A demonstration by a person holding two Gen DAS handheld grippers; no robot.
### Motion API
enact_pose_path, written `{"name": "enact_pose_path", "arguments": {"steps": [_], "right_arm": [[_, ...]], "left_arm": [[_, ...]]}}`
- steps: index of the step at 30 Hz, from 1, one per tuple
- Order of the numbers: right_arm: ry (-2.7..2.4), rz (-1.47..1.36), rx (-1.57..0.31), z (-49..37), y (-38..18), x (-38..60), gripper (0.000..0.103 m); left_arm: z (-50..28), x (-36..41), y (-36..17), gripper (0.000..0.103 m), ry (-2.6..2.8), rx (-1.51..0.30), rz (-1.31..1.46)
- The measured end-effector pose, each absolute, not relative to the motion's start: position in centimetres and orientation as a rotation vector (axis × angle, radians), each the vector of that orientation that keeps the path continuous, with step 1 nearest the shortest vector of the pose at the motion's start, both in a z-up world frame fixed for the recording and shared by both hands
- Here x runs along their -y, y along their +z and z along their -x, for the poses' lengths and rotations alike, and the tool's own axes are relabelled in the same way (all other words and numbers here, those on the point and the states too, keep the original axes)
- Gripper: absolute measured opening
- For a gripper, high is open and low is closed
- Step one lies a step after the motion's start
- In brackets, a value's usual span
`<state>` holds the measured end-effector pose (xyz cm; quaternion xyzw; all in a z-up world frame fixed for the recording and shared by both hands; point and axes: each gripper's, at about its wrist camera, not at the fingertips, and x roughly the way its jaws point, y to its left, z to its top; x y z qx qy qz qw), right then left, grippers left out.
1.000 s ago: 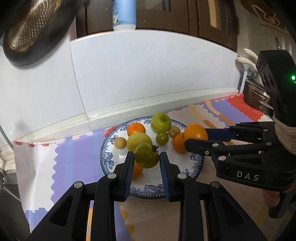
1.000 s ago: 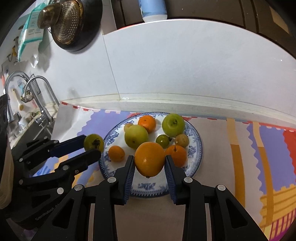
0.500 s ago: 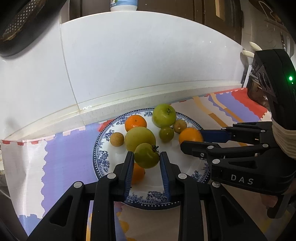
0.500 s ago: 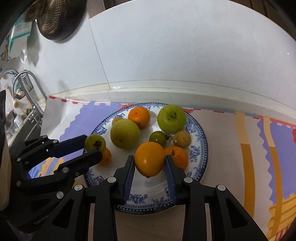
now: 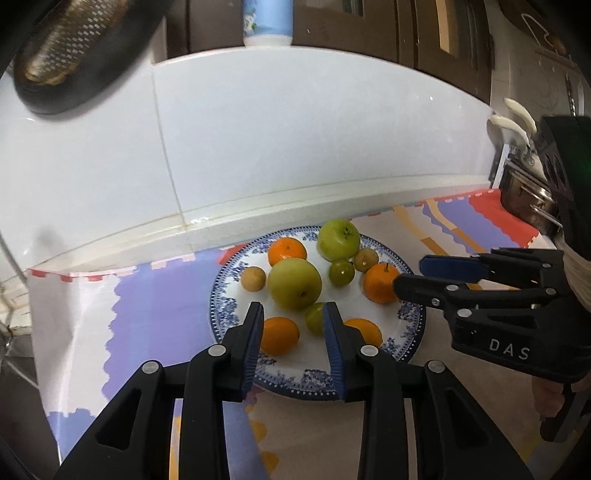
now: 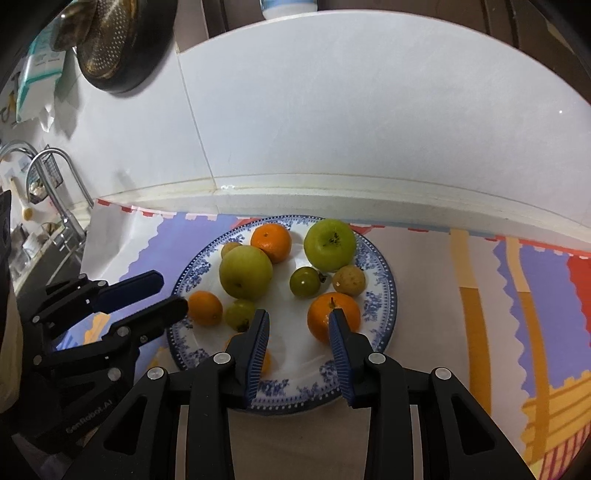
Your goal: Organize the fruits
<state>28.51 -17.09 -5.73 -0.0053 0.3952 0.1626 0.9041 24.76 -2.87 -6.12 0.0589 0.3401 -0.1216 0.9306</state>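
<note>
Left gripper [image 5: 292, 320] stands released with nothing between its pads, over the near rim of the blue-patterned plate [image 5: 225, 306]; a small green fruit [image 5: 314, 318] lies on the plate just behind its right finger. Right gripper [image 6: 298, 325] is likewise released and unloaded above the same plate, where all nine fruits lie: two large green ones, four oranges, three small ones. The plate sits on a patterned mat [image 6: 480, 295] against a white backsplash [image 6: 332, 110]; only the right wrist view shows the faucet [image 6: 55, 173], while the left shows a blue bottle [image 5: 267, 22] overhead.
</note>
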Motion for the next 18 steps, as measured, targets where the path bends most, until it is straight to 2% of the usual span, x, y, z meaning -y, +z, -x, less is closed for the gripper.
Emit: {"name": "enact_pose_path", "arguments": {"steps": [5,8,10,18], "right_arm": [[0.309,0.009,-0.777,-26.5,-4.3,17.5,0.040],[0.292,-0.006,-0.756,-25.2,-3.4,18.0,0.040],[0.284,-0.010,-0.744,-24.2,-2.8,18.2,0.043],[0.251,0.015,-0.680,-19.7,-0.3,18.3,0.058]], "left_arm": [[-22.7,2.5,-4.4,0.039,-0.198,-0.675,-0.112],[-21.4,2.2,-3.5,0.048,-0.176,-0.667,-0.107],[-20.3,2.0,-2.9,0.058,-0.153,-0.651,-0.103],[-16.2,1.5,-0.7,0.074,-0.083,-0.594,-0.087]]}}
